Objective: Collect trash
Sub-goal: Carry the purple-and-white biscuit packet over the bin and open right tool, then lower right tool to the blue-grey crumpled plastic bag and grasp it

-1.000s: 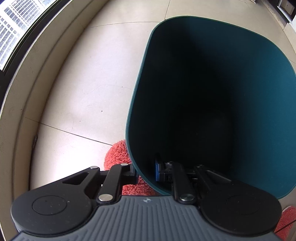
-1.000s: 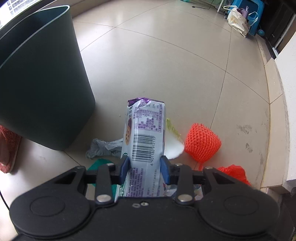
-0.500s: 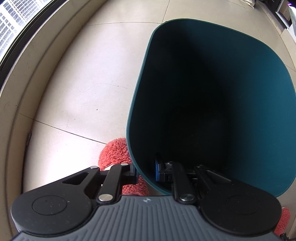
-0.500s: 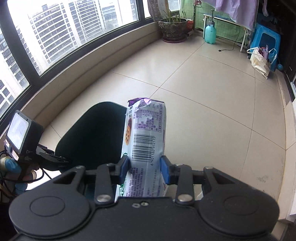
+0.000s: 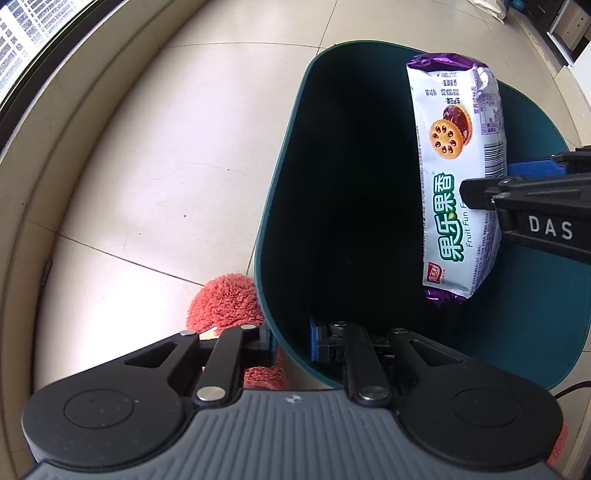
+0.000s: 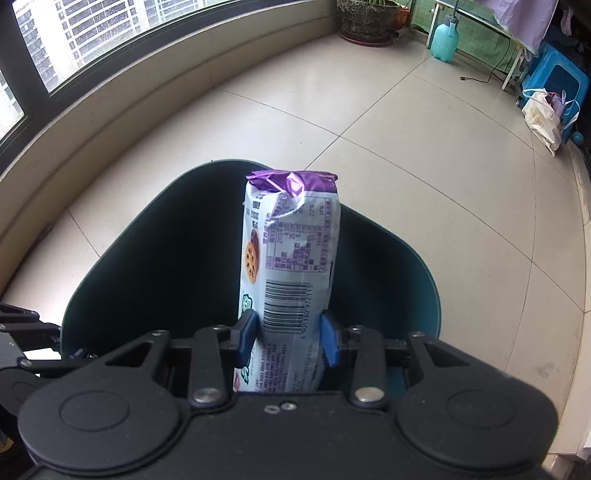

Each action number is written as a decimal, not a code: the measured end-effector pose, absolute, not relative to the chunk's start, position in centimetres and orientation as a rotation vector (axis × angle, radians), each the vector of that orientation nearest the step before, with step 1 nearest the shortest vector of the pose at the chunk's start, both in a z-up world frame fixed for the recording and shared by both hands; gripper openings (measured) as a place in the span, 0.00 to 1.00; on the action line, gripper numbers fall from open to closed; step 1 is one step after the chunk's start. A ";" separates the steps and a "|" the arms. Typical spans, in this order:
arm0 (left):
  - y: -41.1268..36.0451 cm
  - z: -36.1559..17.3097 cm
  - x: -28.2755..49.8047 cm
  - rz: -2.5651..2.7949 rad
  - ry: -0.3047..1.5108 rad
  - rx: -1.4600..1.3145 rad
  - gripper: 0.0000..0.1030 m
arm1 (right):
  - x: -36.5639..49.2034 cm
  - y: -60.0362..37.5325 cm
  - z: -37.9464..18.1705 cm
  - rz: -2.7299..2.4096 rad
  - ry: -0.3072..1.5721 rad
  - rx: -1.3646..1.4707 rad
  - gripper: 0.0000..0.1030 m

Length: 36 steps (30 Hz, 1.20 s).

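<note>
While left gripper pinches bin rim, right gripper holds biscuit pack above.

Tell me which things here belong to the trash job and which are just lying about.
Job: bin, clamped at its rim by the left gripper; biscuit pack, held by the right gripper over it.
Lying about: red slipper, plant pot, spray bottle, blue stool, bag.

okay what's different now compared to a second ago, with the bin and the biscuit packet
The right gripper carried the biscuit packet up from the littered floor and across, so it now hangs over the open bin, entering the left wrist view from the right. Nothing was let go: the packet is still clamped, and the left gripper still pinches the bin's rim in the same spot.
</note>
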State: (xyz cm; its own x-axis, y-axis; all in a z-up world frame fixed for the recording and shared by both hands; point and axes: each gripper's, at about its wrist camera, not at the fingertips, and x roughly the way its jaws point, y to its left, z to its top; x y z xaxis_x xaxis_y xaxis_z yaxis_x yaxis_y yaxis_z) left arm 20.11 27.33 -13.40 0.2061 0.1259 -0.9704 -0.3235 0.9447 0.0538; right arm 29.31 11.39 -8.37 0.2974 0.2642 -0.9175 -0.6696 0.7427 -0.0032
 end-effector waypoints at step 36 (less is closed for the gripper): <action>26.6 -13.3 20.2 0.321 1.323 -0.156 0.15 | 28.7 3.3 -3.8 0.739 1.048 -0.316 0.61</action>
